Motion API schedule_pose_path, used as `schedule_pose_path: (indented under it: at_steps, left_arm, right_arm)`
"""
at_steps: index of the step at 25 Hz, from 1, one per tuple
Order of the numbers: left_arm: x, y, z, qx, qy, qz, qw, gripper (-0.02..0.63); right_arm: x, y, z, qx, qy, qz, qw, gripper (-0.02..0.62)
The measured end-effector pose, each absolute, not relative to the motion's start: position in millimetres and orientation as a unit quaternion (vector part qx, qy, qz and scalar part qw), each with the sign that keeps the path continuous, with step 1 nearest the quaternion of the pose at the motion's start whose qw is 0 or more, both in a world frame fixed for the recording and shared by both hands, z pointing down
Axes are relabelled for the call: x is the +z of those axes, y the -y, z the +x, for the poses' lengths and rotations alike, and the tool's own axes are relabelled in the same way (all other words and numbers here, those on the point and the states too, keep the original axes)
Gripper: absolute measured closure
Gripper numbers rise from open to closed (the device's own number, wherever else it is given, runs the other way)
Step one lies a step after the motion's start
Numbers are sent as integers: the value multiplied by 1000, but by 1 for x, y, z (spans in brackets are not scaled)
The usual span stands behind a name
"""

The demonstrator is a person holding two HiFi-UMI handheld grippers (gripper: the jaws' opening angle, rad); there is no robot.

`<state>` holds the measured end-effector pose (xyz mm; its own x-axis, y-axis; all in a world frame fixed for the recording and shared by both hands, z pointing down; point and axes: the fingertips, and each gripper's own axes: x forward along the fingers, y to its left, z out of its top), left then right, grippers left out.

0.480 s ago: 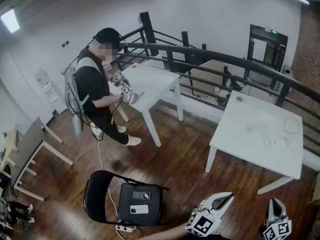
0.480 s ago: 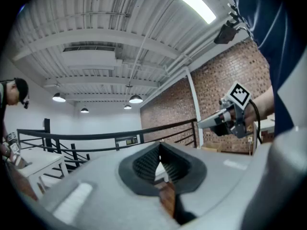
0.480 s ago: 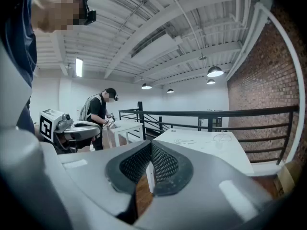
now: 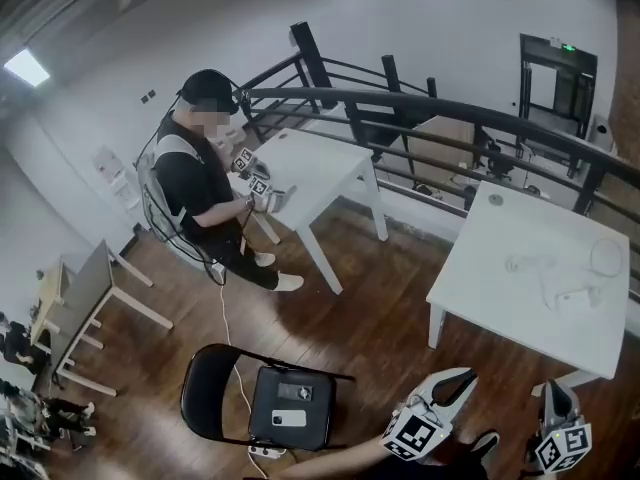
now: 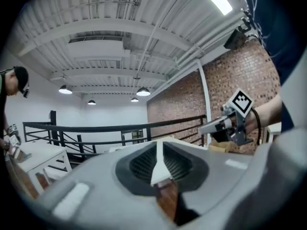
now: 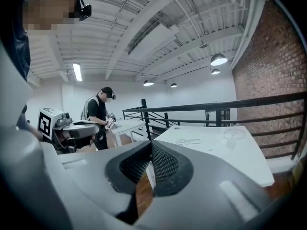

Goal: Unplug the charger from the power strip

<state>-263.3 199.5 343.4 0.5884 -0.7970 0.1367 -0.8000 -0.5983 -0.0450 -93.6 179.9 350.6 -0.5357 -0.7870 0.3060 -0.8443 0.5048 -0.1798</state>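
Note:
On the white table at the right lie white cables with a small white block and a coil; it is too far to tell charger from power strip. The same table with its cables lies ahead in the right gripper view. My left gripper and right gripper hang at the bottom edge, over the wooden floor and short of the table. Both are shut with nothing between the jaws.
A black folding chair with a dark case on its seat stands near me, a white socket block on the floor beside it. Farther back, a person works at another white table. A black railing runs behind.
The head view has shifted a little, so the room sits slightly lower and to the right. Both grippers show a bit higher in the picture; their jaws look the same.

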Motion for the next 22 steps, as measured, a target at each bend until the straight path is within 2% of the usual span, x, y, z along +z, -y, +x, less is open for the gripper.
schedule_pose_path:
  at_steps: [6,9,11,13,16,22]
  left_arm:
    - [378,-165,-188,108,474,874,-17,541]
    - [389,-143,-142,82,479,874,-17,538]
    - [385,-130,-114,52,479,876,20,527]
    - [391,-119,-90,68,470,879,40,522]
    - [408,-98,-57,97,448,887,45,522]
    - [443,-28,-19,104,417,902,49,517]
  right_arm:
    - [393,-134,-18,155,871,463,51,592]
    - [430,-109,26,161,874,457,41,592]
    - [435,-94,49,160,876,453,50,591]
    - [435,-78,71,155,873,458,61,588]
    - [446,-60,107,168,855,485,74,544]
    - [484,-16,145,213,819,522,105,500]
